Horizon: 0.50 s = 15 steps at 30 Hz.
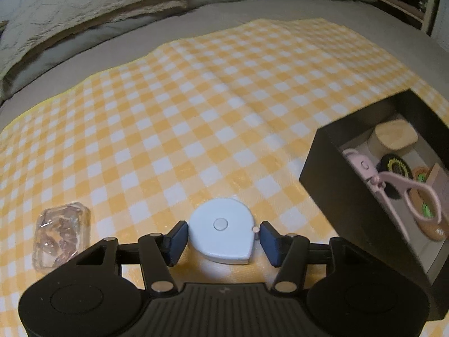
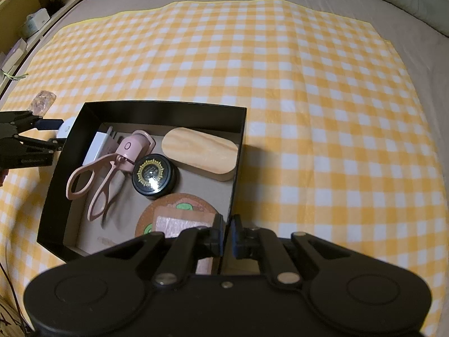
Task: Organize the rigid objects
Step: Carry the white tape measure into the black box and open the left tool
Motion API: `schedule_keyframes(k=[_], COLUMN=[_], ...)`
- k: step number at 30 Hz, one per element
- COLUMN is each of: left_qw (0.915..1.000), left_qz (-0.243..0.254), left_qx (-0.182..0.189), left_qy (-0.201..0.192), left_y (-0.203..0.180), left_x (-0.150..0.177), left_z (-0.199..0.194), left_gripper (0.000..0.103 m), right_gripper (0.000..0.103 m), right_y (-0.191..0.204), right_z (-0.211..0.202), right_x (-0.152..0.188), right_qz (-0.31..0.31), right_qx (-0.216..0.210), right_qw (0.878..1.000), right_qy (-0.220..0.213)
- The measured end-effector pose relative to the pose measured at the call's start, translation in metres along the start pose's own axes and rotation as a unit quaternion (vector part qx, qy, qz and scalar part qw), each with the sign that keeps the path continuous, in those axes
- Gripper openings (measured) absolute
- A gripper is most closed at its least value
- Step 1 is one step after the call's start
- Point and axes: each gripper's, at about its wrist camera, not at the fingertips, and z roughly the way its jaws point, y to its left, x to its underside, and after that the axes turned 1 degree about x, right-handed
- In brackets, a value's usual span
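A pale blue round tape measure (image 1: 221, 231) lies on the checked cloth between the open fingers of my left gripper (image 1: 223, 238); the left pad looks to touch it, the right pad stands just off it. The black box (image 2: 157, 106) stands to its right and holds a pink eyelash curler (image 2: 95, 179), a black round jar (image 2: 154, 175), a wooden oval case (image 2: 200, 153), a cork coaster (image 2: 179, 210) and a white charger (image 2: 96, 146). My right gripper (image 2: 228, 238) is shut on the box's near right wall. The left gripper (image 2: 49, 132) shows at the box's left side in the right wrist view.
A clear plastic case (image 1: 60, 237) with pinkish contents lies on the yellow checked cloth (image 1: 196, 98) left of the left gripper; it also shows in the right wrist view (image 2: 43, 101). Pillows (image 1: 70, 14) lie at the far side of the bed. A shelf (image 2: 25, 22) stands at the far left.
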Motion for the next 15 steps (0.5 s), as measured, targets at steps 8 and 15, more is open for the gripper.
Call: schedule_keyframes(k=[8,15], left_qw=[0.9976,0.9907], left_qz=[-0.042,-0.063], left_qx=[0.022,0.069], left_qy=[-0.049,-0.099], left_y=[-0.014,-0.045], left_x=[-0.004,-0.016], left_z=[-0.039,-0.088], left_gripper=[0.057,0.057], right_gripper=[0.006,0.006], right_y=[0.006,0.013], right_z=[0.003,0.005], right_x=[-0.002,0.001], right_qz=[-0.004,-0.017], right_qx=[0.009,0.02], right_qw=[1.0,1.0], right_qy=[0.0,-0.005])
